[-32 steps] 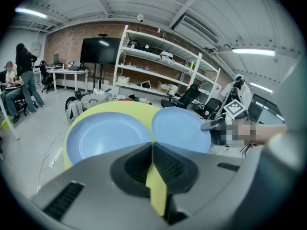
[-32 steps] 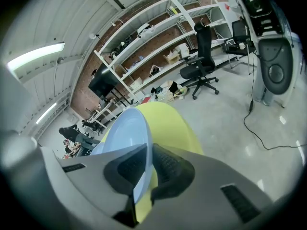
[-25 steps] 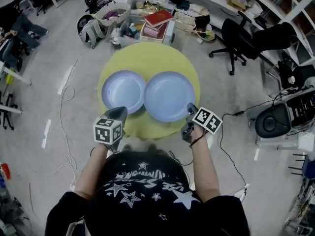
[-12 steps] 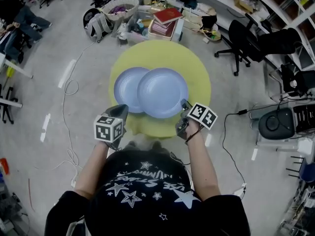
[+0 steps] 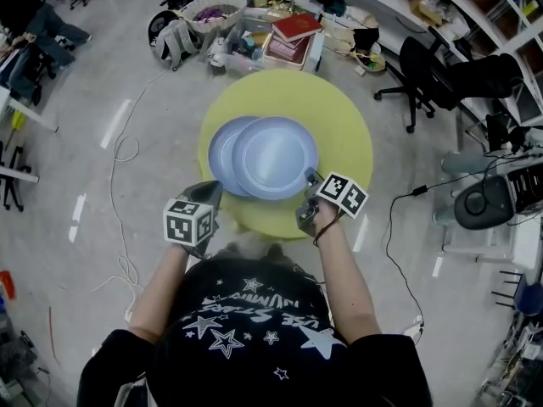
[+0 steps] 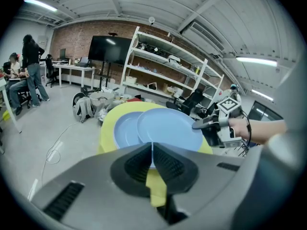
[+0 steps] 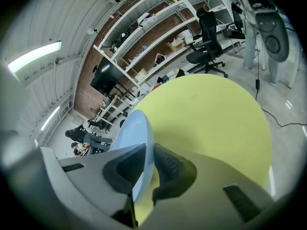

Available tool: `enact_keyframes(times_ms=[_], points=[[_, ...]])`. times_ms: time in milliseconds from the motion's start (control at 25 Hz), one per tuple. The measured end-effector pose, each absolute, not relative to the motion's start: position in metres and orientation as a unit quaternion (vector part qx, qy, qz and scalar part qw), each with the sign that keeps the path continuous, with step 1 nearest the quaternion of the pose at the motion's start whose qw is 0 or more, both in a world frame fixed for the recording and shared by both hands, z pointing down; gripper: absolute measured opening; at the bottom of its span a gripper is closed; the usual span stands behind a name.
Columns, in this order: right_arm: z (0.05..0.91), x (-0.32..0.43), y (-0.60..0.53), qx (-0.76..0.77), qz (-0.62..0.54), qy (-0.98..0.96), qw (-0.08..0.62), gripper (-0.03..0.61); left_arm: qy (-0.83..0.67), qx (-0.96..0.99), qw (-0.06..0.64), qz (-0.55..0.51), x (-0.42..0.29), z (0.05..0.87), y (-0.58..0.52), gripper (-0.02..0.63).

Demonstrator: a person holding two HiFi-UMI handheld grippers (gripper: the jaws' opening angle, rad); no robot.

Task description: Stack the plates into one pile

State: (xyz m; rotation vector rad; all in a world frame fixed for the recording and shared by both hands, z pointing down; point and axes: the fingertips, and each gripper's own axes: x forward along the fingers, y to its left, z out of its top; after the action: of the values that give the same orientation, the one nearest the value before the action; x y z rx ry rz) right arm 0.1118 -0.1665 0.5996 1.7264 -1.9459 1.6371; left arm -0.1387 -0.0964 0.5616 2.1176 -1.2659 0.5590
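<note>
Two light-blue plates sit on the round yellow table (image 5: 339,134). The upper plate (image 5: 276,155) lies over most of the lower plate (image 5: 219,151), which shows as a crescent on the left. My right gripper (image 5: 310,179) is at the upper plate's near right rim. Its jaws are opening, with the rim (image 7: 136,128) still between them and a thin gap at one pad. My left gripper (image 5: 208,195) is shut and empty, hovering at the table's near left edge, short of both plates (image 6: 168,126).
Beyond the table's far edge are a stack of red books (image 5: 293,34), a basket (image 5: 212,11) and bags on the floor. A black office chair (image 5: 424,66) stands at the right, and cables trail over the floor at the left.
My right gripper has carried the right-hand plate leftward onto the left plate, from side by side to almost fully overlapping. The left gripper has stayed put.
</note>
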Motion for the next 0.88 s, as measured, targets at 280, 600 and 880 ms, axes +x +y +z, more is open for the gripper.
enact_keyframes(times_ms=[280,600,880], points=[[0.604,0.092,-0.172,0.560,0.527,-0.637,0.050,0.055,-0.474,0.801,0.302,0.207,-0.147,0.564,-0.099,0.023],[0.610,0.075,-0.174,0.557,0.507,-0.652,0.083,0.055,-0.473,0.799,0.308,0.206,-0.155,0.567,-0.096,0.023],[0.612,0.053,-0.172,0.541,0.489,-0.675,0.116,0.060,-0.469,0.802,0.308,0.207,-0.163,0.567,-0.093,0.023]])
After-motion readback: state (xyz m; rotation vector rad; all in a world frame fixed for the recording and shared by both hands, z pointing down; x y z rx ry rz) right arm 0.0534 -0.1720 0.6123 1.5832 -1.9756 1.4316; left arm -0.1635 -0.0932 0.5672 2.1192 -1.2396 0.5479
